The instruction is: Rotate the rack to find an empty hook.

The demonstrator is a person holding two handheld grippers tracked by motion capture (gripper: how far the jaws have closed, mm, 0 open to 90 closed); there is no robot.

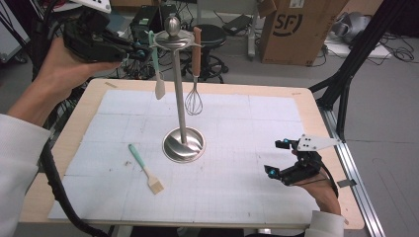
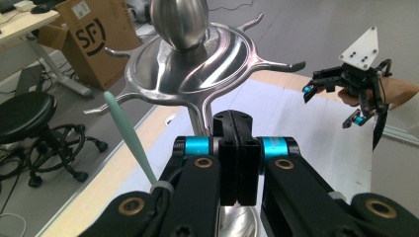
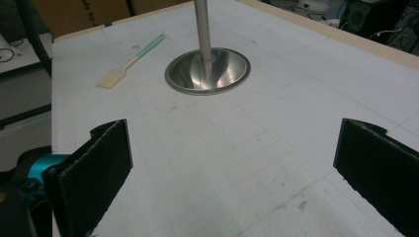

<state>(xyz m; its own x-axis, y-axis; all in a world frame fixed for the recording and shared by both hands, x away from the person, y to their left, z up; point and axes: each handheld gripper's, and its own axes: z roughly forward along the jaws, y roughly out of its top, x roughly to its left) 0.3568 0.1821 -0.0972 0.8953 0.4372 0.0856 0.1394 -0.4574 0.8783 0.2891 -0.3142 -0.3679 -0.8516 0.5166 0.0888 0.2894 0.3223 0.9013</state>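
Observation:
A steel utensil stand (image 1: 182, 98) rises from a round base (image 1: 184, 144) at mid-mat. From its top disc (image 2: 197, 64) hang a teal-handled spatula (image 1: 158, 74) on the left and a brown-handled whisk (image 1: 194, 94) on the right. A teal-handled pastry brush (image 1: 145, 169) lies flat on the mat, left of the base. My left gripper (image 1: 141, 50) is held high beside the spatula's handle (image 2: 126, 133), its jaws shut (image 2: 237, 163) with the handle outside them. My right gripper (image 1: 282, 158) hovers low over the mat's right side, wide open (image 3: 232, 168) and empty.
A white gridded mat (image 1: 237, 197) covers the wooden table (image 1: 326, 138). Behind the table stand a black stool (image 1: 210, 39), a cardboard box (image 1: 296, 27) and cables on the floor. A black frame leg (image 1: 346, 84) stands off the right edge.

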